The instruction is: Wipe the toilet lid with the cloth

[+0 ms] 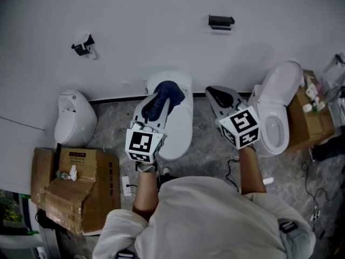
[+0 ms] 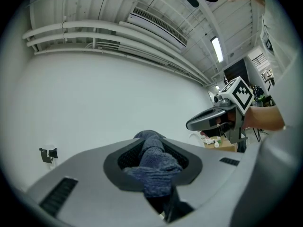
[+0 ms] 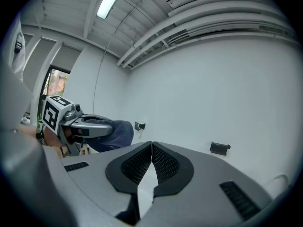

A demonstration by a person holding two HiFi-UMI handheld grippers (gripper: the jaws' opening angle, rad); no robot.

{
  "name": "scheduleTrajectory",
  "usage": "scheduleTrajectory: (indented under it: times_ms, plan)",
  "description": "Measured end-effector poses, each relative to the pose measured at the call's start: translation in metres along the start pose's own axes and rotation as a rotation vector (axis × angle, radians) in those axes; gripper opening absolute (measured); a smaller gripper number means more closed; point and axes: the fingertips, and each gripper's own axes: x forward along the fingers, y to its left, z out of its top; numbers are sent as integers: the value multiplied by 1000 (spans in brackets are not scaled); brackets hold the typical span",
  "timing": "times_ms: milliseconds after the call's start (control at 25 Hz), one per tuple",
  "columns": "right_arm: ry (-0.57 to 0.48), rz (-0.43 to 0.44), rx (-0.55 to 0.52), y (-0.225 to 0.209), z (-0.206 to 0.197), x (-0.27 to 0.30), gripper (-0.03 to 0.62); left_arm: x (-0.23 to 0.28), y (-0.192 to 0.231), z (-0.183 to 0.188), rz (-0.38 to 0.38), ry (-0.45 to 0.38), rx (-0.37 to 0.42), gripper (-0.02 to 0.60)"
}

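White wall and grey floor frame 2 toilets. Left gripper (image 1: 157, 102) clamps the blue cloth (image 1: 168, 92) over the closed toilet lid (image 1: 180, 128); right gripper (image 3: 151, 162) is closed, empty. Wiping friction might tug the bunched cloth free.

A: How does the person hold the left gripper (image 2: 151, 155)?
B: Level, reaching forward from the bare left forearm (image 1: 144, 190), its jaws clamped on the blue cloth (image 1: 168, 90) bunched between them.
A: And the right gripper (image 3: 151, 148)?
B: Level too, beside the left one but apart from it, at the end of the right forearm (image 1: 251, 169). Its jaws are pressed together, with nothing between them.
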Motion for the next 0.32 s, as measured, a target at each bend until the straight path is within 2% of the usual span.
scheduleTrajectory:
  times_ms: [320]
  plan:
    - [10, 25, -8, 5, -4, 4, 29, -2, 1, -7, 13, 30, -21, 89]
